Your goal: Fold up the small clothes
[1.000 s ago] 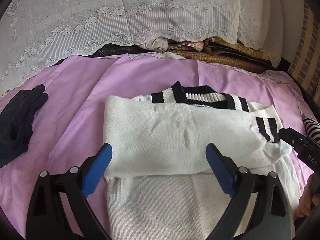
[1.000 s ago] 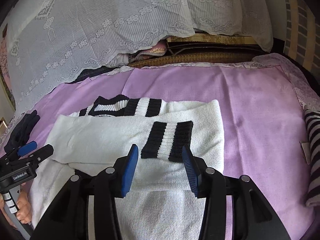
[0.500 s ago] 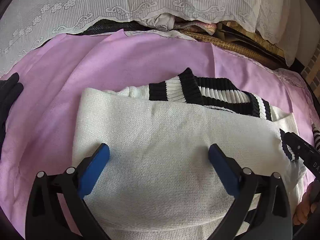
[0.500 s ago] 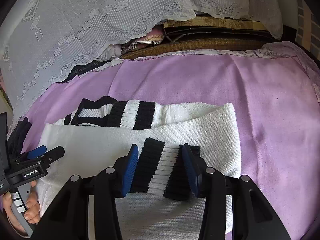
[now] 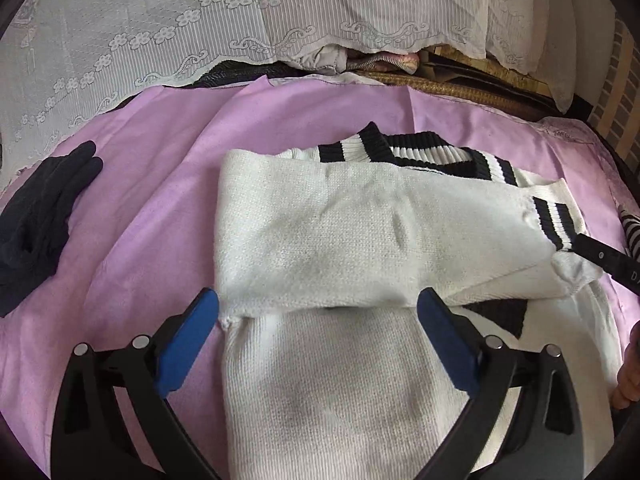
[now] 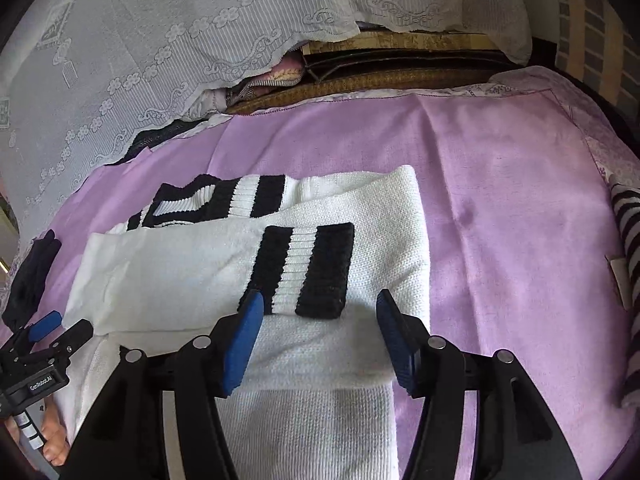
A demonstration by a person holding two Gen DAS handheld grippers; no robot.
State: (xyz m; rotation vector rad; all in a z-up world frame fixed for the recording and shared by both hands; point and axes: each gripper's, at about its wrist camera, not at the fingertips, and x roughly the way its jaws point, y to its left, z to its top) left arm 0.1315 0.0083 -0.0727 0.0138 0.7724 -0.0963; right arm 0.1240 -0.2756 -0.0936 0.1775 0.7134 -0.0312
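Observation:
A white knit sweater [image 5: 340,240] with black-and-white striped collar [image 5: 420,152] lies on the purple sheet [image 5: 152,184]. Both sleeves are folded across its chest. My left gripper [image 5: 318,320] stands wide open over the lower edge of the folded sleeve, its pads clear of the knit. In the right wrist view the sweater [image 6: 168,276] shows its striped cuff [image 6: 308,268] on top. My right gripper [image 6: 320,320] sits just behind that cuff with its jaws opening, and the pads do not press on the cloth. The left gripper [image 6: 44,332] shows at the lower left there.
A dark navy garment [image 5: 36,216] lies on the sheet at the left. A black-and-white striped garment [image 6: 628,280] lies at the right edge. A lace-covered pile [image 5: 240,20] rises behind the sheet. A person's fingers [image 6: 52,436] hold the left handle.
Half a second ago both grippers were pushed forward over the sweater; now they have drawn back. The right jaws, then around the striped cuff, stand wider and behind it.

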